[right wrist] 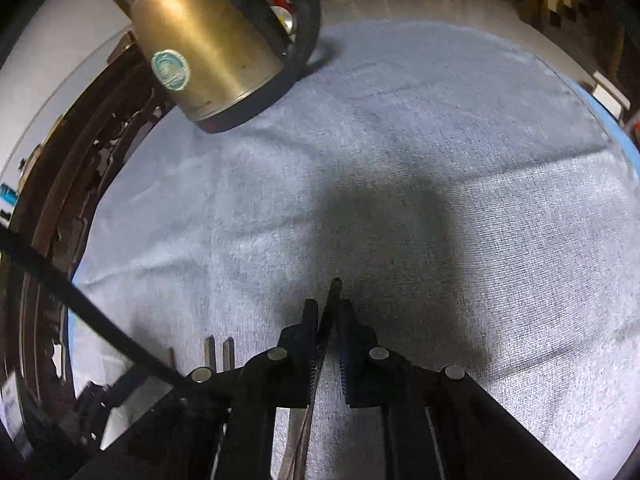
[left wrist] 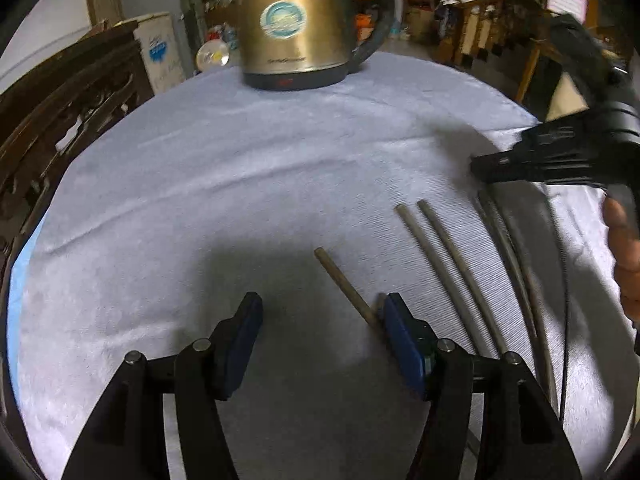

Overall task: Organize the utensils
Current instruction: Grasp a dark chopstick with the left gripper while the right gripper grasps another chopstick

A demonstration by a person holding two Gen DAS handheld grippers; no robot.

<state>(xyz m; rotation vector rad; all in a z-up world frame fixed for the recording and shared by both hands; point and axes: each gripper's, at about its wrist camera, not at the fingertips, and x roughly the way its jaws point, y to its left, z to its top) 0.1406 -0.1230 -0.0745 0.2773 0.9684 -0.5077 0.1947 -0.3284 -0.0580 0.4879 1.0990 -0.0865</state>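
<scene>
Here, the left gripper (left wrist: 322,344) hangs low over the pale blue cloth (left wrist: 240,184) covering the tabletop, its blue-padded fingers (left wrist: 240,344) spread wide and holding nothing. A single brown chopstick (left wrist: 344,286) lies slantwise at lower centre of the left wrist view, its near end running under the right-hand finger pad. Just to the right, a pair of grey chopsticks (left wrist: 448,268) lies side by side on the cloth. Further right, toward the frame's edge, a darker pair (left wrist: 508,256) runs beneath the right gripper (left wrist: 520,164), which reaches in from the right edge, level and pointing leftward, with the person's bare fingers (left wrist: 624,248) showing below it.

In the right wrist view, the right gripper (right wrist: 329,344) points up the frame with its fingers drawn narrow, pinching dark chopsticks (right wrist: 330,312) whose tips stick out just past the pads at lower centre. Three chopstick ends (right wrist: 218,354) show at lower left, beside the gripper's frame. A black cable (right wrist: 80,300) crosses the lower left corner.

A brass-coloured electric kettle (left wrist: 294,28) with a black handle and a round teal label stands at the cloth's far edge, top centre in the left view, upper left in the right. Dark carved wooden furniture (left wrist: 60,120) curves along the left edge.
</scene>
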